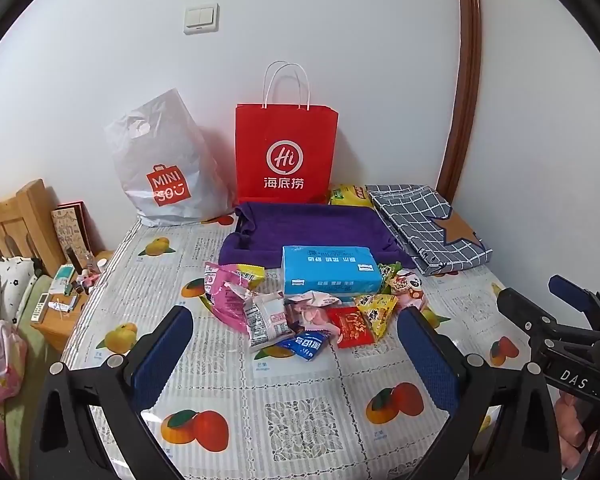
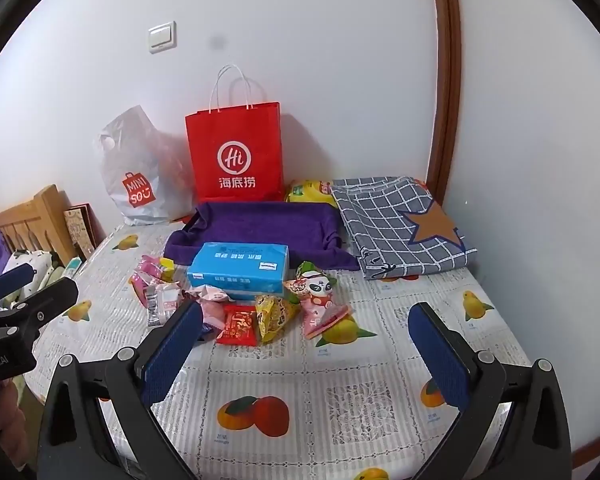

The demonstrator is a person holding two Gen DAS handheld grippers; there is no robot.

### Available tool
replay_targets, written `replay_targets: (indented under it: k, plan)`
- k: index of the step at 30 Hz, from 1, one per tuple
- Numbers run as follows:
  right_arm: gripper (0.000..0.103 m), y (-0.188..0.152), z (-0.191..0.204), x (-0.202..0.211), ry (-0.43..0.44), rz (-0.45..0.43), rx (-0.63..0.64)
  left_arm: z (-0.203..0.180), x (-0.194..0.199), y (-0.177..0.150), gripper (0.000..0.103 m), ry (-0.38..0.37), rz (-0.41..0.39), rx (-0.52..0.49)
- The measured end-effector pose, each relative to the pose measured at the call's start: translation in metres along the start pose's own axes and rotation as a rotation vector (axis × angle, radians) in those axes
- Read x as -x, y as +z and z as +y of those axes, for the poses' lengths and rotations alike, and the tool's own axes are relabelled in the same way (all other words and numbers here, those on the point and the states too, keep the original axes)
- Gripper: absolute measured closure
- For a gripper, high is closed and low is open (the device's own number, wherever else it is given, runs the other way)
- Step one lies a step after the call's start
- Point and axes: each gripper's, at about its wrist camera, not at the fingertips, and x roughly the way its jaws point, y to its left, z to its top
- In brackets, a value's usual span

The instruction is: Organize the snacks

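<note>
Left wrist view: my left gripper (image 1: 296, 344) gapes wide and empty; right gripper (image 2: 306, 344) likewise. Snack packets (image 1: 300, 316) lie jumbled just in front of the blue tissue pack (image 1: 330, 274), whose long axis runs left-right, pointing every way.

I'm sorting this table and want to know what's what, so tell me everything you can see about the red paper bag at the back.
The red paper shopping bag stands upright at the table's far edge, against the white wall. It has twisted white cord handles standing up, and a white circle logo reading "Hi" above white Chinese characters. It looks crisp, its top open; contents unseen. A white plastic Miniso bag leans beside it, and a purple towel lies right in front.
</note>
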Motion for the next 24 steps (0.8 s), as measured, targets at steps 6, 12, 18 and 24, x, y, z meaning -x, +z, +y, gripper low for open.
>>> replay_targets:
  k: [6, 12, 18, 24]
  plan:
    - [0.001, -0.0047, 0.0030, 0.0008, -0.005, -0.004, -0.002, 0.0007, 0.0021, 0.0001, 0.001, 0.000, 0.004, 0.006]
    - [0.001, -0.0063, 0.0021, -0.0021, -0.003, 0.001, -0.012, 0.0017, 0.0007, -0.0009, 0.001, 0.002, 0.007, 0.008]
    - [0.001, -0.0087, 0.0056, -0.0003, -0.002, -0.008, -0.012, 0.0035, -0.0021, -0.0003, 0.001, 0.003, 0.004, 0.013]
    - [0.001, -0.0063, 0.0077, 0.0023, 0.012, -0.006, -0.024, 0.0067, -0.0026, 0.0009, 0.001, 0.001, -0.002, 0.024]
